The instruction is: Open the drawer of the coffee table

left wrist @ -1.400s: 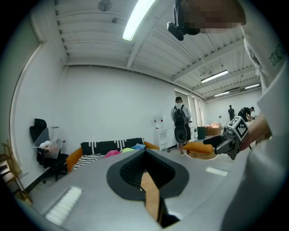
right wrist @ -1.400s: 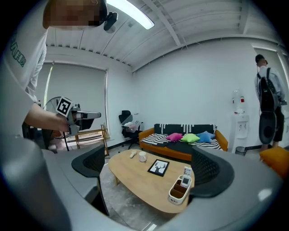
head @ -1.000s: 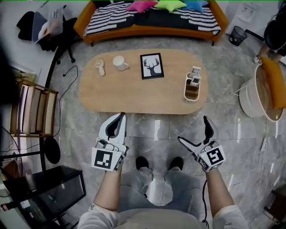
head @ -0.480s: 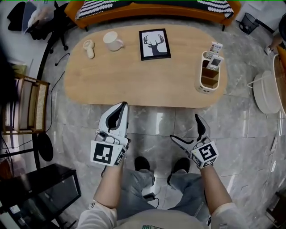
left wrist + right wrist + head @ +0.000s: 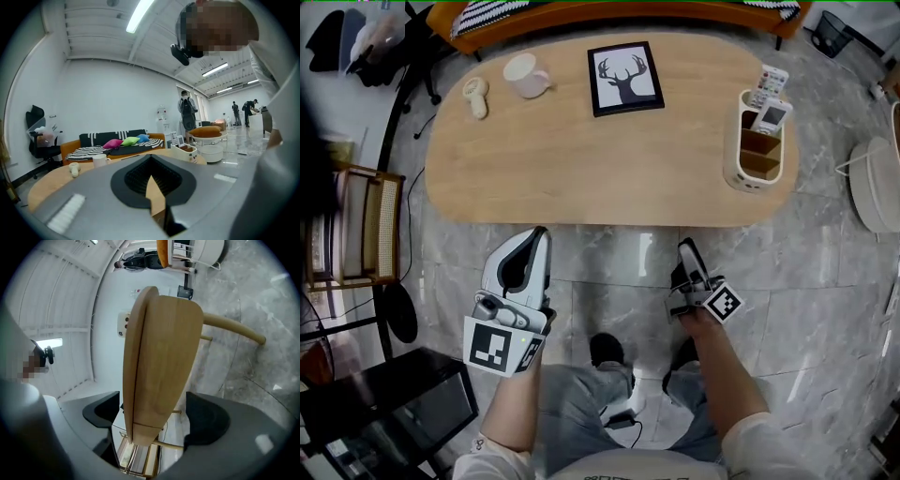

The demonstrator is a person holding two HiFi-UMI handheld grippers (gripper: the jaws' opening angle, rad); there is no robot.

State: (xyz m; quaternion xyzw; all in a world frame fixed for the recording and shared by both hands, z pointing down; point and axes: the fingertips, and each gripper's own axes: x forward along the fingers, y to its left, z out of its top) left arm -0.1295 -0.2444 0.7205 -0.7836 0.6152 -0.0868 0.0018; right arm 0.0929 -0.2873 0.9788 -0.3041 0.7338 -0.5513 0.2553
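Jaws of the left gripper [image 5: 538, 238], at 7 o'clock in the head view, are held together on nothing. The oval light-wood coffee table [image 5: 581, 173] is spread across 12 o'clock, with a cream hand fan [image 5: 475, 96], pale mug [image 5: 523, 75], black-framed deer picture [image 5: 625, 78] and white remote caddy [image 5: 757, 155] set on it; its drawer cannot be made out. At 5 o'clock the right gripper [image 5: 682, 264] is rolled sideways, jaws apart though just narrowed, the table's edge framed between them, unpressed.
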